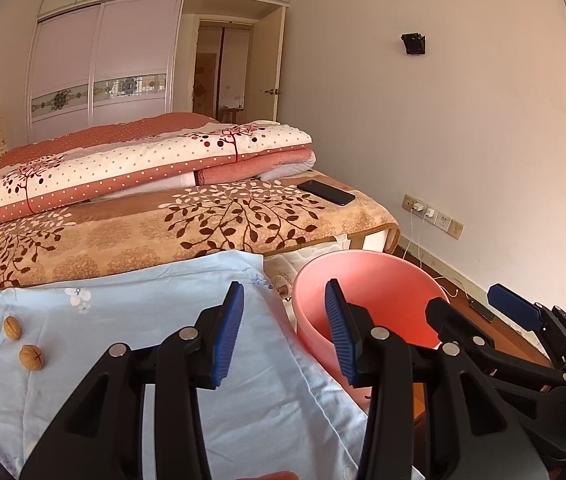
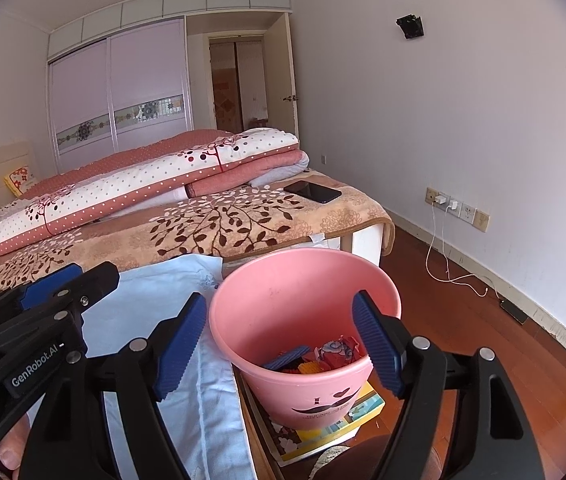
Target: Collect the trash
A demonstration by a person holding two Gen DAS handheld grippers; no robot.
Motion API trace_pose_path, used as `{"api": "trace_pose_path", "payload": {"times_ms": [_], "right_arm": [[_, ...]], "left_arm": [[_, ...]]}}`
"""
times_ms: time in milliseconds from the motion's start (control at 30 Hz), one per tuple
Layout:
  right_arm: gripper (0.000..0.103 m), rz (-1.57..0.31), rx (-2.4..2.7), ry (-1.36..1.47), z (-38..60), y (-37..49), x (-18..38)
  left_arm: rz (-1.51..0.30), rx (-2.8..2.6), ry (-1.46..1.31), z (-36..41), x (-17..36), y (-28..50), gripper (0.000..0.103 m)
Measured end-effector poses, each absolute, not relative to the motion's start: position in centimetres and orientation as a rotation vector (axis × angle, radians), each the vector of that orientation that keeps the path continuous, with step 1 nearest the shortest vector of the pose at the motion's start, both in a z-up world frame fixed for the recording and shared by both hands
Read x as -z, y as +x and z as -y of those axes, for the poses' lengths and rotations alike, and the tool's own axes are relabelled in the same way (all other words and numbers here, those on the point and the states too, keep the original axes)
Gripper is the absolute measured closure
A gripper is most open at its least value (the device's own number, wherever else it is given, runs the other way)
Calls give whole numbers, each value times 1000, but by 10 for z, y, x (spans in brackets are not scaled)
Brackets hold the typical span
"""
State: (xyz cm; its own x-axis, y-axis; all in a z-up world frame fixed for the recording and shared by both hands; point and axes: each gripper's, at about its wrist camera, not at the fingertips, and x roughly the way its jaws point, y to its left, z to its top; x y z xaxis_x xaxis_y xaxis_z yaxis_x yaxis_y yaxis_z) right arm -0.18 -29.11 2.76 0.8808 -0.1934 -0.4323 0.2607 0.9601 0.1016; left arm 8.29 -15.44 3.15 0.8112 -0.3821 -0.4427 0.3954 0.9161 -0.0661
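Only from the left wrist view: two walnuts (image 1: pixel 12 327) (image 1: pixel 31 357) lying near each other, not touching, on the light blue cloth (image 1: pixel 143 320) spread over the near end of the bed (image 1: pixel 83 240), well to the left of the left hand-held gripper (image 1: pixel 283 320). Hidden entirely from the right wrist view. Farther walnut slightly elongated, long axis running away from the camera; nearer one rounder, seam facing up.

Only from the right wrist view: inside of the pink bin (image 2: pixel 303 280), holding a red wrapper (image 2: pixel 339 350), a blue piece (image 2: pixel 287 356) and something yellow (image 2: pixel 313 367) at the bottom. Also visible there alone: the printed side of the bin and the book (image 2: pixel 363 404) beneath it. From the left wrist view, just the empty far wall of the bin.

Stands upright just beside the bed edge, mouth facing up, long axis vertical, wider at the rim than at the base.

Left hand-held gripper released, jaws apart, nothing between the pads, hovering over the cloth's right edge and the bin's rim. Right hand-held gripper (image 2: pixel 279 332) likewise released, jaws spread wide on either side of the bin's mouth, gripping nothing. Side by side, close together, both pointing toward the bed.

Farther back, a dark phone (image 1: pixel 326 192) flat on the patterned blanket.
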Motion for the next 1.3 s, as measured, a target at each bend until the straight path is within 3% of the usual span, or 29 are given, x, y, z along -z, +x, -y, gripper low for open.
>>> {"api": "trace_pose_path", "payload": {"times_ms": [1300], "right_arm": [[29,-426,226,129,277,-10,-34]], "left_arm": [[-437,372,10,132,-40,68,60]]}}
